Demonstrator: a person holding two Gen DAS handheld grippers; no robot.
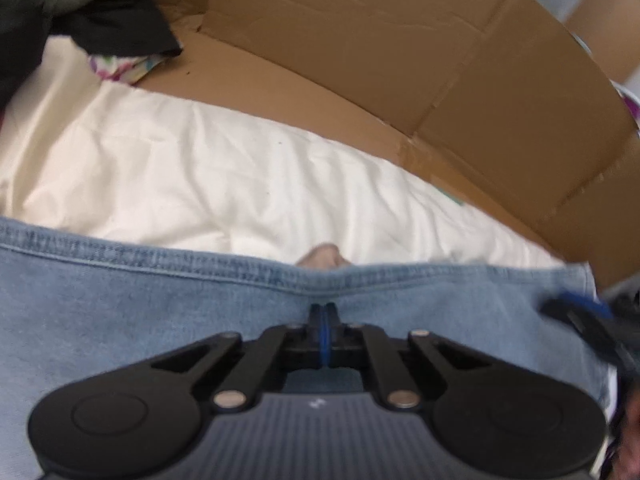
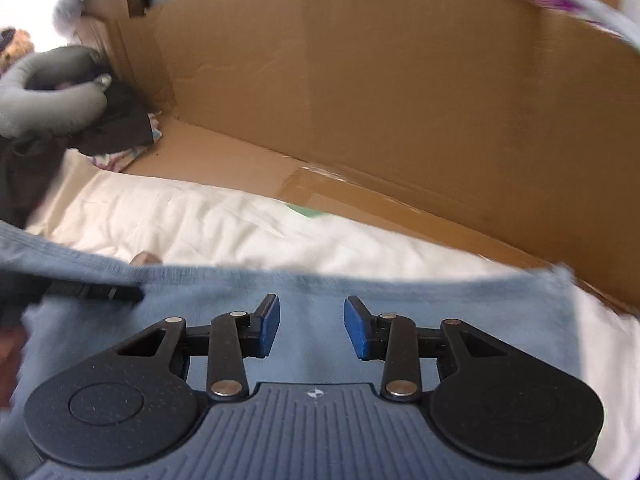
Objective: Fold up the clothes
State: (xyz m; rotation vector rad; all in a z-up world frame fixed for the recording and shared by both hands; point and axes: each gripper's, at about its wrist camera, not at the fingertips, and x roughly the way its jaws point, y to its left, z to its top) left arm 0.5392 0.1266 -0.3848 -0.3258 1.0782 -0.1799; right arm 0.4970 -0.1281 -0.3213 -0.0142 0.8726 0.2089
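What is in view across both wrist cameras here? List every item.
blue garment: one, light blue, nearest, over the white sheet
white sheet: one, cream-white, under the garment
cardboard box: one, brown, behind the sheet
dark clothing: one pile, black, far left
patterned fabric: one, multicoloured, under the dark clothing
grey padded thing: one, far left
left gripper: shut, over the garment's hem
right gripper: open, over the garment

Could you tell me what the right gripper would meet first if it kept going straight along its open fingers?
Probably the blue garment right beneath and ahead of the right gripper; beyond its edge lie the white sheet and the cardboard wall. Depth is hard to judge.
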